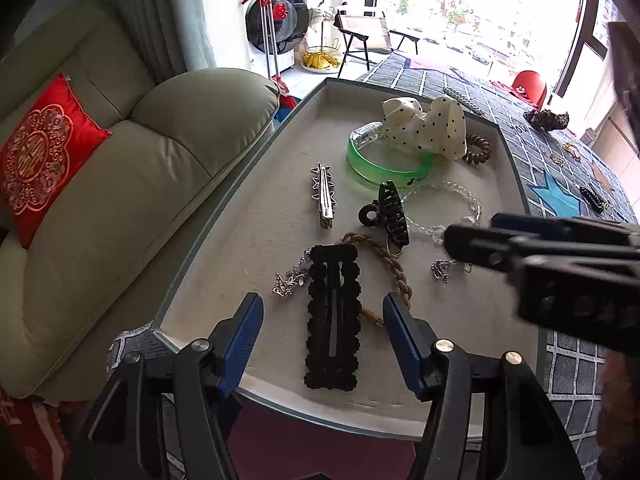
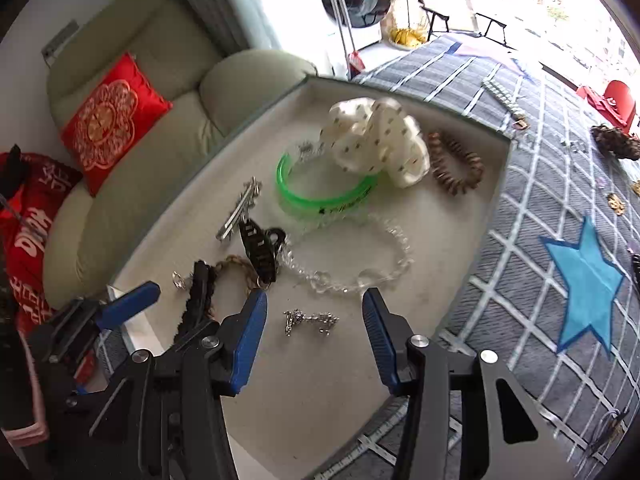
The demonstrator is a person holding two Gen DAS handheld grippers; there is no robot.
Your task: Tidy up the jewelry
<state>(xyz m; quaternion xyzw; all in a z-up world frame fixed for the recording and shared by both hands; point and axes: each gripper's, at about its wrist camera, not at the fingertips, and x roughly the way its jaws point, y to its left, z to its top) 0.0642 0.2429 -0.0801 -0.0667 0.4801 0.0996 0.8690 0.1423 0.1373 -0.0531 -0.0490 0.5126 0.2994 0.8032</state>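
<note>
Both my claws are let go, holding nothing: left claw [image 1: 323, 334] over the black clip [image 1: 332, 316], right claw [image 2: 315, 330] over a small chain [image 2: 311, 321]. Most jewelry sits in the tray [image 1: 224, 216]; a few pieces at two o'clock on the quilt [image 2: 560, 184] are left.

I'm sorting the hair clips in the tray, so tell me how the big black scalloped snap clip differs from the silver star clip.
The black scalloped snap clip is matte black, wide and flat with wavy edges; the silver star clip is shiny metal, narrow, and lined with small open stars. The black clip looks clearly longer and broader. It lies at the tray's near edge, while the silver clip sits further in, beside the green bangle. Both lie flat on the tray lining, pointing roughly the same way.
</note>
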